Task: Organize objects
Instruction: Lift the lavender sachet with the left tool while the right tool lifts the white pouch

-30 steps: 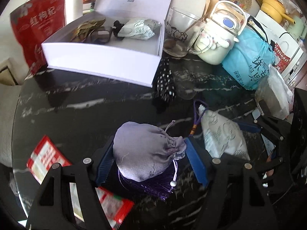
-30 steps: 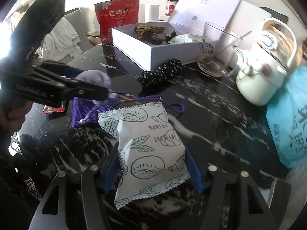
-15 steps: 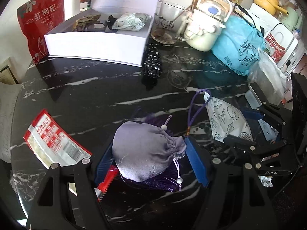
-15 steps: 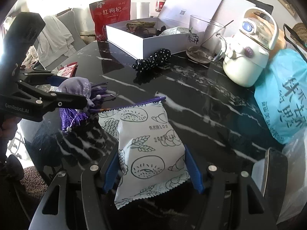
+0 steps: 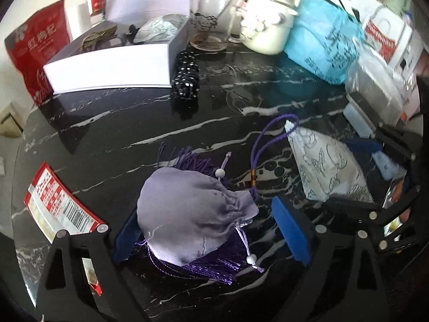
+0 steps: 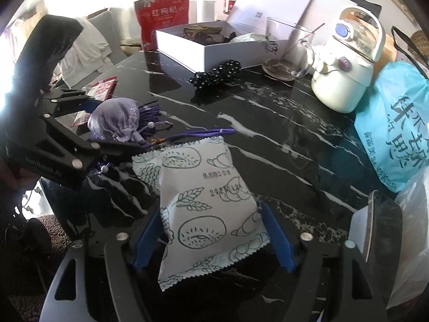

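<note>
A lilac drawstring pouch [image 5: 193,214] lies on a purple tassel [image 5: 203,268] on the black marble table [image 5: 134,134]. My left gripper [image 5: 206,214] straddles it with its jaws opening, and the right blue pad [image 5: 292,230] stands clear of the cloth. A white snack packet [image 6: 209,206] printed with bread drawings rests flat on the table between the pads of my right gripper [image 6: 211,212]. Those jaws are opening too, and the pads are just off the packet's edges. The two grippers sit side by side; the pouch [image 6: 115,123] and the packet [image 5: 329,171] each also show in the other view.
An open white box [image 5: 112,67] with items inside stands at the back, a black polka-dot scrunchie [image 5: 186,75] beside it. A glass mug [image 5: 211,21], a white kettle [image 5: 268,18] and a blue bag [image 5: 327,40] crowd the back right. A red-and-white packet [image 5: 59,204] lies left.
Both grippers' jaws have spread wider, so pouch and packet are no longer squeezed. Both hands drew back from the white box, which now looks farther off.
</note>
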{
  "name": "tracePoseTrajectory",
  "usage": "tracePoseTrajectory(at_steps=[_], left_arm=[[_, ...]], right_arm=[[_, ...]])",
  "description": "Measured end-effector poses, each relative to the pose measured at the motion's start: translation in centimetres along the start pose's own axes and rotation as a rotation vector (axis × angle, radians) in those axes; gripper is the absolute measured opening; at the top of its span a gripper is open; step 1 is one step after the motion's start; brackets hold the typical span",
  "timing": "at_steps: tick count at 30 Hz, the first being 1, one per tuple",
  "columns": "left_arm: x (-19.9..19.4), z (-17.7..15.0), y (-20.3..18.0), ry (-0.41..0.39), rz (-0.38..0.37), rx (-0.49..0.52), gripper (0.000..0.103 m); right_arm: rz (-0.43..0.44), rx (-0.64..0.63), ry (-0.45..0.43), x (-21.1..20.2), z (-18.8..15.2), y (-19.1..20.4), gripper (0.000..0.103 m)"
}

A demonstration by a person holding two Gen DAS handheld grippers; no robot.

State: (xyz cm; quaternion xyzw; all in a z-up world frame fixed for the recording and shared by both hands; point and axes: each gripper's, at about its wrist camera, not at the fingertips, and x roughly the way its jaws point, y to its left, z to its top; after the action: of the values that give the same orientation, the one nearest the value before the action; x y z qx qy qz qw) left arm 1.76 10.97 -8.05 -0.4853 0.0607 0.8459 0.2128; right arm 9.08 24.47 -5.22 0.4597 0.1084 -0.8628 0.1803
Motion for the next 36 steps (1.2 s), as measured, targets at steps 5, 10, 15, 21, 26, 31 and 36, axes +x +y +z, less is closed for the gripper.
tracePoseTrajectory(at_steps=[5, 10, 15, 21, 26, 31, 36], left_arm=[[0.2, -0.3, -0.7, -0.009, 0.027, 0.045, 0.093], [0.2, -0.5, -0.2, -0.041, 0.029, 0.008, 0.093], [0.4, -0.6, -0.7, -0.055, 0.077, 0.009, 0.093], [0.3, -0.7, -1.0, -0.063, 0.092, 0.022, 0.083], [0.0, -0.7, -0.6, -0.074, 0.096, 0.011, 0.07], [-0.5, -0.4, 0.8, -0.085, 0.074, -0.045, 0.068], [-1.2, 0.2, 1.7, -0.101, 0.075, -0.058, 0.068]], right_arm=[[0.01, 0.004, -0.008, 0.8, 0.2, 0.1, 0.087], [-0.014, 0.057, -0.019, 1.7, 0.1, -0.6, 0.089], [-0.031, 0.08, -0.029, 1.7, 0.0, -0.7, 0.089], [-0.03, 0.079, -0.026, 1.6, -0.1, -0.7, 0.087], [-0.013, 0.058, -0.041, 1.0, -0.4, -0.3, 0.067], [0.024, 0.038, -0.036, 0.4, -0.8, -0.1, 0.061], [0.039, 0.074, -0.035, 0.2, -0.8, -0.2, 0.06]])
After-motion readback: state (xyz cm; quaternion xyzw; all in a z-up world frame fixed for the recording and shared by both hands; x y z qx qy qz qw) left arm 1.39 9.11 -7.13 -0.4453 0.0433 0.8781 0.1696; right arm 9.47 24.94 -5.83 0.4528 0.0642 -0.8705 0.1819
